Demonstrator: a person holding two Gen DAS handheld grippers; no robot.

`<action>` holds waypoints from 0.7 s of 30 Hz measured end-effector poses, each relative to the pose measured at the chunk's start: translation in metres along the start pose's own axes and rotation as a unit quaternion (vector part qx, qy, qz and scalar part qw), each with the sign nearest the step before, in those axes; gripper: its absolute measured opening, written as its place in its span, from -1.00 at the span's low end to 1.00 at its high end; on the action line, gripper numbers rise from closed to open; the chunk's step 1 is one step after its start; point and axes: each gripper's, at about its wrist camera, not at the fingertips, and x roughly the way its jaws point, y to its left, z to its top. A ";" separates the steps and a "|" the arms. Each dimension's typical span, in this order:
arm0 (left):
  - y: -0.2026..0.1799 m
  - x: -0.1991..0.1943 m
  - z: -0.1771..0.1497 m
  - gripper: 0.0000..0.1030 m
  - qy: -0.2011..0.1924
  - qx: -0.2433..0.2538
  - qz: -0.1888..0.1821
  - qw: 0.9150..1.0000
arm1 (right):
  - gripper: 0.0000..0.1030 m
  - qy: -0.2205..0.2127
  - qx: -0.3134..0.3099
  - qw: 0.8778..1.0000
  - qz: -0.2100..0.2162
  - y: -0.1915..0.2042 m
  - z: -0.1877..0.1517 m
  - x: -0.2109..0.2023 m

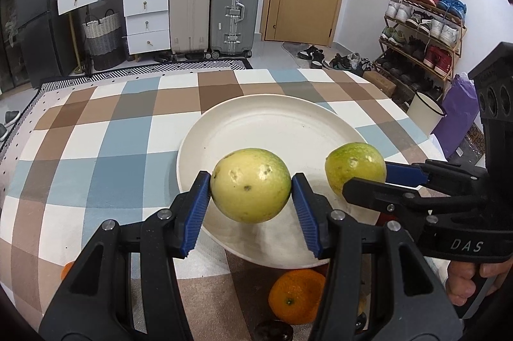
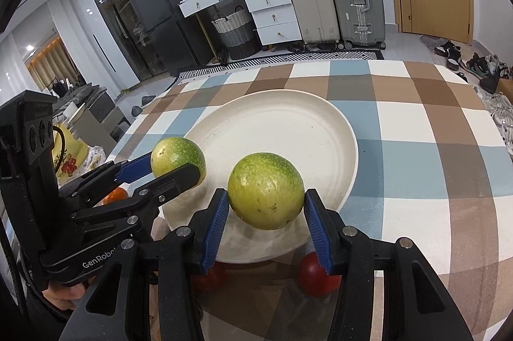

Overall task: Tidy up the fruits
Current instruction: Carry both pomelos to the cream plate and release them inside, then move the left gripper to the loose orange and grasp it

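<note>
My left gripper (image 1: 251,191) is shut on a yellow-green round fruit (image 1: 250,185) and holds it above the near rim of a large white plate (image 1: 272,119). My right gripper (image 2: 266,206) is shut on a greener round fruit (image 2: 266,190), also above the plate's (image 2: 282,123) near edge. Each gripper and its fruit shows in the other view: the right one at the right of the left wrist view (image 1: 354,169), the left one at the left of the right wrist view (image 2: 178,156). The two fruits hang side by side, apart.
An orange (image 1: 296,296) lies on the checked tablecloth (image 1: 96,148) below the left gripper, another orange (image 2: 116,195) behind it. Two red fruits (image 2: 317,273) lie under the right gripper, near the plate's edge. A dark fruit (image 1: 274,330) lies at the bottom edge.
</note>
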 end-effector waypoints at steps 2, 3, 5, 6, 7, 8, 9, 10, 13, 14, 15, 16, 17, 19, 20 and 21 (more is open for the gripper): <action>0.000 0.002 0.000 -0.04 0.002 0.000 0.001 1.000 | -0.04 0.002 -0.002 1.000 -0.004 0.000 0.000 0.001; 0.000 0.003 0.000 -0.04 0.003 0.001 0.002 1.000 | -0.04 0.001 -0.002 1.000 -0.006 0.000 0.000 0.001; -0.001 0.004 0.000 -0.04 0.008 0.003 0.003 1.000 | -0.05 -0.004 -0.001 1.000 -0.008 -0.001 0.001 0.000; -0.001 0.003 0.001 -0.04 0.004 0.004 0.006 1.000 | -0.04 -0.011 0.001 1.000 -0.007 -0.001 0.002 -0.003; -0.001 0.000 0.001 -0.04 -0.001 0.006 0.008 1.000 | -0.04 -0.015 0.002 1.000 -0.006 -0.001 0.002 -0.006; -0.001 -0.004 0.002 -0.03 -0.006 0.008 0.008 1.000 | -0.04 -0.020 0.000 1.000 -0.010 -0.001 0.003 -0.009; -0.001 -0.007 0.002 -0.01 -0.008 0.009 0.008 1.000 | -0.04 -0.025 -0.007 1.000 -0.017 0.001 0.003 -0.014; -0.001 -0.011 0.003 0.11 -0.010 0.009 0.009 1.000 | -0.04 -0.028 -0.014 0.999 -0.022 0.002 0.004 -0.018; 0.004 -0.028 0.002 0.44 -0.024 0.005 0.011 1.000 | 0.01 -0.033 -0.028 0.999 -0.031 0.004 0.003 -0.029; 0.005 -0.033 0.001 0.58 -0.028 0.003 0.012 1.000 | 0.09 -0.034 -0.031 0.998 -0.035 0.005 0.002 -0.033; 0.007 -0.039 0.000 0.61 -0.033 0.000 0.011 0.999 | 0.26 -0.034 -0.033 0.998 -0.036 0.005 0.000 -0.037; 0.010 -0.047 -0.002 0.62 -0.036 -0.002 0.011 0.999 | 0.34 -0.034 -0.033 0.998 -0.035 0.005 -0.003 -0.041; 0.011 -0.052 -0.004 0.67 -0.036 -0.003 0.012 0.999 | 0.49 -0.035 -0.034 0.998 -0.034 0.005 -0.005 -0.044; 0.015 -0.063 -0.008 0.79 -0.033 -0.005 0.021 0.999 | 0.72 -0.034 -0.037 0.998 -0.032 0.006 -0.010 -0.051; 0.016 -0.068 -0.011 0.90 -0.034 -0.006 0.029 0.999 | 0.83 -0.034 -0.038 0.998 -0.033 0.006 -0.012 -0.052; 0.018 -0.073 -0.013 0.94 -0.035 -0.006 0.035 0.999 | 0.90 -0.034 -0.039 0.998 -0.035 0.007 -0.014 -0.055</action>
